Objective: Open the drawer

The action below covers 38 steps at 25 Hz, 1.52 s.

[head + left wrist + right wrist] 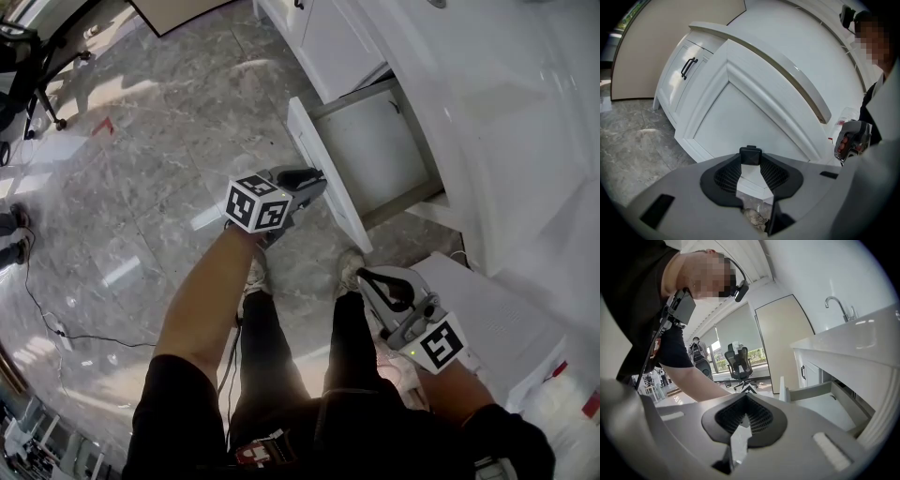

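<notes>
The drawer (375,150) stands pulled well out of the white cabinet (319,37) under the counter (511,122), its bare inside open to the head view. The drawer front (344,214) is the outermost part, over the floor (169,141). The left gripper (302,178) is at that front, on its outer face near the upper edge. In the left gripper view its fingers (725,177) are held partly apart by a small black handle (750,154) gripped at their tips, with the white panel of the front right behind it. The right gripper (367,277) hangs well off to one end of the front, nearer the person. Its fingers (760,420) are closed tip to tip on nothing, and its own view looks sidelong into the open drawer. The left hand is therefore the one on the job, and the right seems idle. The front's long axis runs level, along the cabinet face. The drawer's travel is square to that, straight out from the cabinet toward the person. Any further pull should probably follow that line, with the left gripper drawn back along the way it points, not sideways along the front. Little travel looks to be left. The handle is small, so a skewed pull could let it slip from the fingers.
</notes>
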Each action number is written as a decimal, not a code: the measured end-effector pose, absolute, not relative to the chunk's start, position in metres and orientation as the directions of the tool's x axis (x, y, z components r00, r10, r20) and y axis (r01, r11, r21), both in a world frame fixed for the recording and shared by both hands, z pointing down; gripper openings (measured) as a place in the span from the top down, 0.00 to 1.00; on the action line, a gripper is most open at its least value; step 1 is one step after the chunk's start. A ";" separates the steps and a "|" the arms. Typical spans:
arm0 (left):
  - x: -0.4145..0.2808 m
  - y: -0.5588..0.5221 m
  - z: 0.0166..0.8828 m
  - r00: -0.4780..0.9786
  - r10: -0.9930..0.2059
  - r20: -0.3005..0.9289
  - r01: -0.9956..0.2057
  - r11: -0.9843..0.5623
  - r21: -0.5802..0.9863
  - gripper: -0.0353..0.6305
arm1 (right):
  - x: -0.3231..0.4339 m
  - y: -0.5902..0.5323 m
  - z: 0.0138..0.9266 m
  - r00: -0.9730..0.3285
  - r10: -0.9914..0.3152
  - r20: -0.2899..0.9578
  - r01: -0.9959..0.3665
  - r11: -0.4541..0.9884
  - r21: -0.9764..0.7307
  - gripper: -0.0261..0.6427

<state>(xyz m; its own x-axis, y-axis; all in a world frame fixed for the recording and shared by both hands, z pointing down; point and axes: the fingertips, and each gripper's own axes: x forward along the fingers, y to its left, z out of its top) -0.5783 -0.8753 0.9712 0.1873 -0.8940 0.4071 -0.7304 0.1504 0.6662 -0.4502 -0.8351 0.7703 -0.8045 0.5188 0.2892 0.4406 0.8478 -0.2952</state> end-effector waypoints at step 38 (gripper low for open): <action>-0.576 -0.838 0.962 0.107 -0.913 0.395 -0.690 0.218 0.691 0.77 | -0.462 -0.796 0.754 -0.784 0.549 0.289 0.480 0.832 -0.279 0.96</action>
